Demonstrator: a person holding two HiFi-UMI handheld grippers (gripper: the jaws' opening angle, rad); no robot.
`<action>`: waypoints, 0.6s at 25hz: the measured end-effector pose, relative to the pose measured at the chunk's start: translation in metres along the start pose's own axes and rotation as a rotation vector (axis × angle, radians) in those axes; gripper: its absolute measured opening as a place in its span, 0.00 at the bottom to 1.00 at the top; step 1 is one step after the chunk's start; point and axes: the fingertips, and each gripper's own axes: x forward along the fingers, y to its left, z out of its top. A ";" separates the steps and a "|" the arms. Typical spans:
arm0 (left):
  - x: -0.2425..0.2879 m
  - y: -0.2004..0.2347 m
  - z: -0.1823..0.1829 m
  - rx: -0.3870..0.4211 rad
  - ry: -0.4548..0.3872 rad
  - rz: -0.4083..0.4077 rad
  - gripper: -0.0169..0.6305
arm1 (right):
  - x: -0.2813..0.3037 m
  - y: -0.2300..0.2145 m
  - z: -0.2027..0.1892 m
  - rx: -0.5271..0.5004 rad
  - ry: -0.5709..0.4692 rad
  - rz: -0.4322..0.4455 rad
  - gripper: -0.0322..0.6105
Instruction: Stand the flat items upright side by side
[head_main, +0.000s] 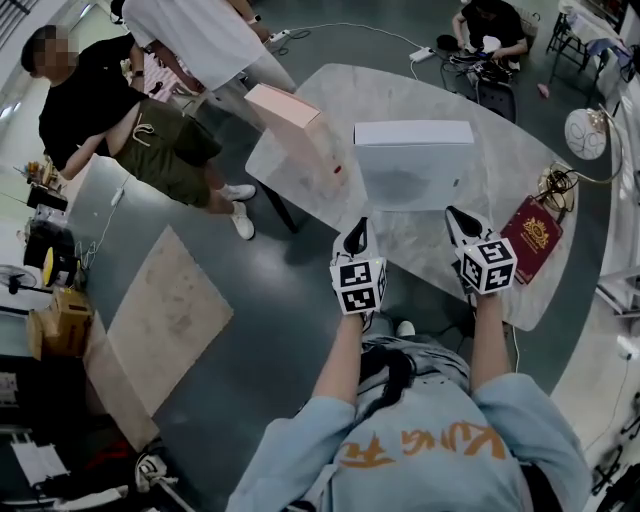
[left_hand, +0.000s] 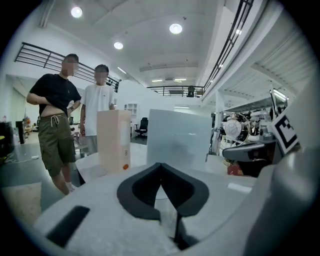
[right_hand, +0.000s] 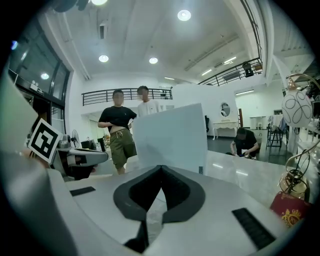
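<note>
1. The left gripper (left_hand: 160, 166) has its jaws squeezed tight together, and nothing is between them.
2. The right gripper (right_hand: 160, 168) is the same, with its jaws pressed together and holding nothing.
3. Both grippers are side by side at the near side of the marble table (head_main: 420, 255), and they point toward the far side.
4. Just past them stands the white box (head_main: 413, 160). It is upright on its edge, and no jaw touches it (its wide face looks at the grippers).
5. The pink box (head_main: 295, 125) stands upright too. It is to the left and a bit farther away, close to the white box with a small gap between them.
6. A red booklet (head_main: 532, 238) lies flat on the right part of the table, near the right gripper.
7. Two people (head_main: 150, 110) stand on the floor at the far left.
</note>
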 end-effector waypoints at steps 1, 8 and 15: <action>-0.002 0.002 0.001 0.004 -0.001 0.009 0.05 | 0.002 0.001 0.001 -0.001 -0.003 0.002 0.05; -0.011 0.030 0.008 0.003 -0.023 0.077 0.05 | 0.018 0.015 0.016 -0.038 -0.047 0.012 0.05; -0.012 0.058 0.014 -0.012 -0.047 0.098 0.05 | 0.037 0.029 0.026 -0.071 -0.066 0.001 0.05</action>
